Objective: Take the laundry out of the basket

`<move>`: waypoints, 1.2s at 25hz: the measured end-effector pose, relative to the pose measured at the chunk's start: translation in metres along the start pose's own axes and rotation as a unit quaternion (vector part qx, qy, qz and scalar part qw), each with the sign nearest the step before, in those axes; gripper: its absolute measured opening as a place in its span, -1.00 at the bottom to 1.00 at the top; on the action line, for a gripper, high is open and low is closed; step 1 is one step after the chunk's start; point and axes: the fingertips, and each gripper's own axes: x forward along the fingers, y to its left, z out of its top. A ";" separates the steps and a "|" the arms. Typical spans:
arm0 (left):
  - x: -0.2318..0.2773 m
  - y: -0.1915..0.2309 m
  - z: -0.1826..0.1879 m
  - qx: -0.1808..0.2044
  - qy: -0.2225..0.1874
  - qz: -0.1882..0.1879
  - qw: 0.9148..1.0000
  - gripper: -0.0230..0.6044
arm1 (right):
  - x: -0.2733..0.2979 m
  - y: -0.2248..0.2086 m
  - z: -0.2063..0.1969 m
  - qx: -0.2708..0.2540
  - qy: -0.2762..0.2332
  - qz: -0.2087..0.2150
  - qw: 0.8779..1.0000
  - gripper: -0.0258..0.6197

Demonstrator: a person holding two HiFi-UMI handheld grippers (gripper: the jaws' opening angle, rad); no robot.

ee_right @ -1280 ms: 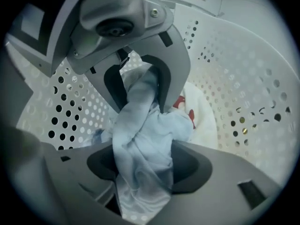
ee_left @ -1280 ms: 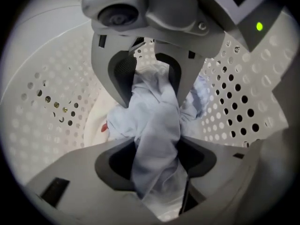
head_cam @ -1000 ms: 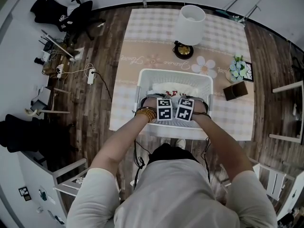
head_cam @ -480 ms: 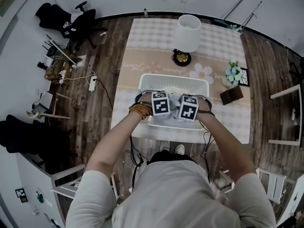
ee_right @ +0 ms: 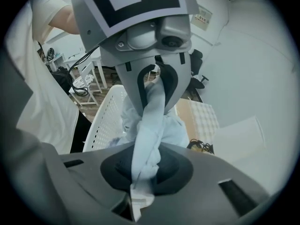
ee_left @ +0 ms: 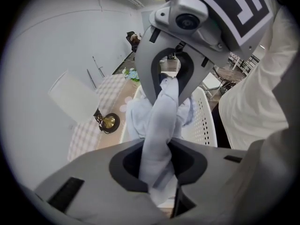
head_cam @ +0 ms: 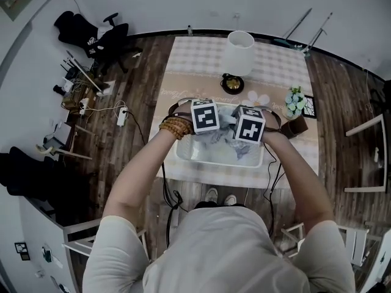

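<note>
Left gripper (ee_left: 158, 170): jaws narrow, clamped on a bunched fold of the pale blue garment (ee_left: 161, 121); they had just been closing, with the cloth between them. Right gripper (ee_right: 143, 172): jaws narrower, also clamped on a twisted fold of the same garment, also just been closing on it. The cloth ran as a tight rope from one pair of jaws to the other, and each gripper view showed the other gripper biting the far end. Both grippers pointed steeply down, side by side over the basket (head_cam: 181, 150), marker cubes up, close together but not touching.

The garment was held above the basket; its loose lower folds hung over the basket's inside. Could not tell whether they touched the bottom. The basket was white with perforated walls and sat at the near edge of the table (head_cam: 201, 60), just in front of the person's feet.

Beyond the basket stood a white-shaded lamp (head_cam: 238, 52). Right of the basket were a small flower pot (head_cam: 295, 99) and a brown box (head_cam: 297, 126). Far left of the basket, on the wood floor, was a black office chair (head_cam: 107, 35).
</note>
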 end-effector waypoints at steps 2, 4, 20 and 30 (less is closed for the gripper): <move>-0.014 0.003 0.004 0.005 0.006 0.005 1.000 -0.51 | -0.013 -0.003 0.007 -0.010 -0.001 -0.008 1.000 -0.72; -0.027 0.007 0.006 0.005 0.009 0.014 1.000 -0.51 | -0.024 -0.008 0.013 -0.017 0.000 -0.017 1.000 -0.72; -0.025 0.011 0.087 0.059 -0.025 0.008 0.998 -0.51 | -0.071 -0.014 -0.053 0.042 0.025 -0.053 0.997 -0.72; -0.002 -0.019 0.217 0.169 -0.064 -0.034 0.983 -0.51 | -0.136 0.013 -0.164 0.143 0.080 -0.093 0.982 -0.72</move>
